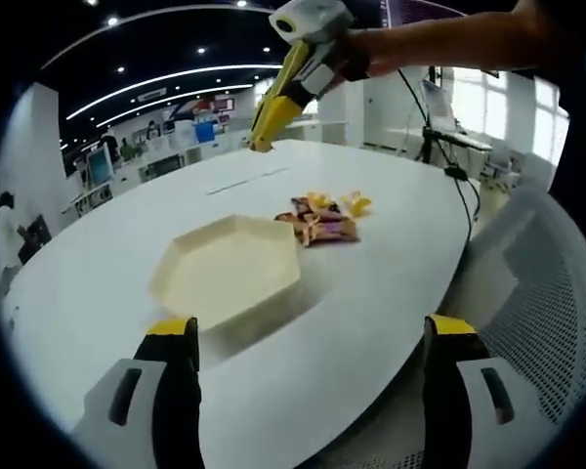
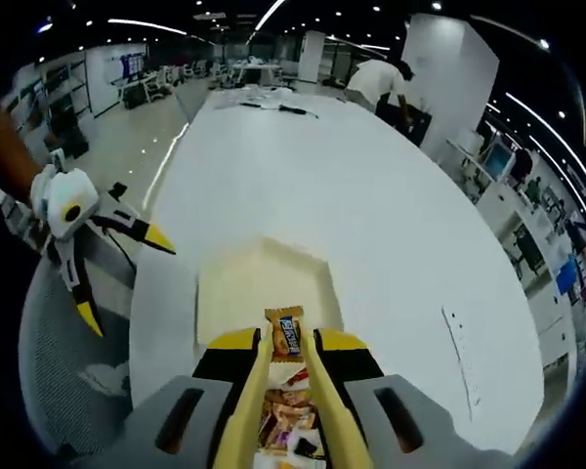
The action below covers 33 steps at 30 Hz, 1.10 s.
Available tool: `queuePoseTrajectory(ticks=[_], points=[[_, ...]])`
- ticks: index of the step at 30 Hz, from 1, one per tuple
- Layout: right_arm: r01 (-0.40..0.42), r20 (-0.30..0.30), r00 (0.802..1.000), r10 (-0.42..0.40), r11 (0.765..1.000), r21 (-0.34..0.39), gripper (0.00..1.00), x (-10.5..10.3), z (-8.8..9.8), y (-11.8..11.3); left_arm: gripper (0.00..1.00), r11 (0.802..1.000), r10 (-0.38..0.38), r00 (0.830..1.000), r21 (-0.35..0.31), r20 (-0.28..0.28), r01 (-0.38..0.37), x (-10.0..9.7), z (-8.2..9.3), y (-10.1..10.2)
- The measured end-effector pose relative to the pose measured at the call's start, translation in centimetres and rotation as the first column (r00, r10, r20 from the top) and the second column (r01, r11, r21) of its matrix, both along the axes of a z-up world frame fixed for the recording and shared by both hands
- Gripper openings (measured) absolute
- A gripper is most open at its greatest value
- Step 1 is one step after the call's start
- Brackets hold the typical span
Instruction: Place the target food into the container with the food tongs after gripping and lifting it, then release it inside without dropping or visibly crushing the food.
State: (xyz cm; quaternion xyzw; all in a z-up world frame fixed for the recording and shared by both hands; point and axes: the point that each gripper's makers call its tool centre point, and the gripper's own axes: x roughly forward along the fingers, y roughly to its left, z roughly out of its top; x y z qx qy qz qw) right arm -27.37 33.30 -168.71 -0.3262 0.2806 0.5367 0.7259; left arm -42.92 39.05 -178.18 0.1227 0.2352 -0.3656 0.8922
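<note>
Office lights and desks ring a long white surface (image 2: 371,225). Right gripper (image 2: 284,366) is clamped on yellow tongs (image 2: 324,410), and the tongs pinch a small wrapped snack (image 2: 285,335) at their tips, lifted just short of the pale hexagonal container (image 2: 244,283) ahead. I judge this the carry step; next the snack must travel forward over the container's hollow and be let go gently. Left gripper (image 1: 313,337) hangs with jaws wide, holding nothing, the container (image 1: 230,266) just ahead of it. More wrapped snacks (image 1: 322,220) lie beyond. Nothing blocks the way.
</note>
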Motion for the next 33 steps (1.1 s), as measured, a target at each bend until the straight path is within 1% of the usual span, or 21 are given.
queuePoseTrajectory(ticks=[6, 10, 12, 15, 17, 19, 20, 23, 27, 29, 31, 33], points=[[-0.04, -0.012, 0.999, 0.039, 0.999, -0.008, 0.2, 0.1, -0.3, 3.6, 0.89, 1.0, -0.005, 1.0, 0.013, -0.001, 0.005, -0.1, -0.2, 0.1], [-0.062, -0.02, 0.998, 0.062, 0.998, -0.02, 0.2, 0.1, -0.7, 5.1, 0.88, 1.0, -0.003, 1.0, 0.019, -0.001, 0.003, 0.0, -0.2, 0.2], [-0.064, -0.02, 0.998, 0.063, 0.998, -0.019, 0.21, 0.1, -0.7, 5.5, 0.88, 1.0, -0.003, 1.0, 0.02, -0.002, 0.003, 0.0, -0.2, 0.2], [-0.068, -0.055, 0.996, 0.066, 0.997, -0.022, 0.21, -0.1, -1.2, 5.8, 0.87, 1.0, -0.004, 1.0, 0.02, -0.002, 0.004, 0.0, -0.3, 0.1], [-0.074, -0.049, 0.996, 0.073, 0.997, -0.032, 0.21, 0.0, -1.5, 5.8, 0.87, 1.0, -0.005, 1.0, 0.018, 0.0, 0.005, 0.0, -0.2, 0.1], [-0.067, -0.066, 0.996, 0.065, 0.998, -0.018, 0.22, 0.1, -1.5, 5.8, 0.87, 1.0, 0.0, 1.0, 0.016, 0.0, 0.0, 0.1, -0.2, 0.2], [-0.067, -0.065, 0.996, 0.066, 0.998, -0.018, 0.22, 0.1, -1.5, 5.8, 0.87, 1.0, 0.006, 1.0, 0.012, 0.001, -0.006, 0.2, -0.2, 0.3], [-0.079, -0.059, 0.995, 0.078, 0.997, -0.022, 0.22, -0.1, -1.9, 6.0, 0.87, 1.0, 0.006, 1.0, 0.026, -0.01, -0.006, 0.1, -0.5, 0.4], [-0.083, -0.064, 0.995, 0.081, 0.996, -0.014, 0.22, -0.5, -2.6, 6.5, 0.86, 0.999, 0.017, 1.0, 0.031, -0.008, -0.016, 0.2, -0.6, 0.6], [-0.089, -0.055, 0.995, 0.087, 0.996, -0.02, 0.22, -0.6, -2.8, 6.7, 0.86, 0.999, 0.017, 1.0, 0.035, -0.011, -0.017, 0.2, -0.6, 0.6], [-0.083, -0.042, 0.996, 0.082, 0.996, -0.022, 0.22, -0.5, -2.8, 6.6, 0.86, 0.999, 0.009, 1.0, 0.037, -0.007, -0.009, 0.2, -0.6, 0.5], [-0.081, -0.045, 0.996, 0.08, 0.996, -0.022, 0.22, -0.5, -2.6, 6.2, 0.85, 0.999, 0.006, 1.0, 0.031, 0.002, -0.006, 0.2, -0.4, 0.5]])
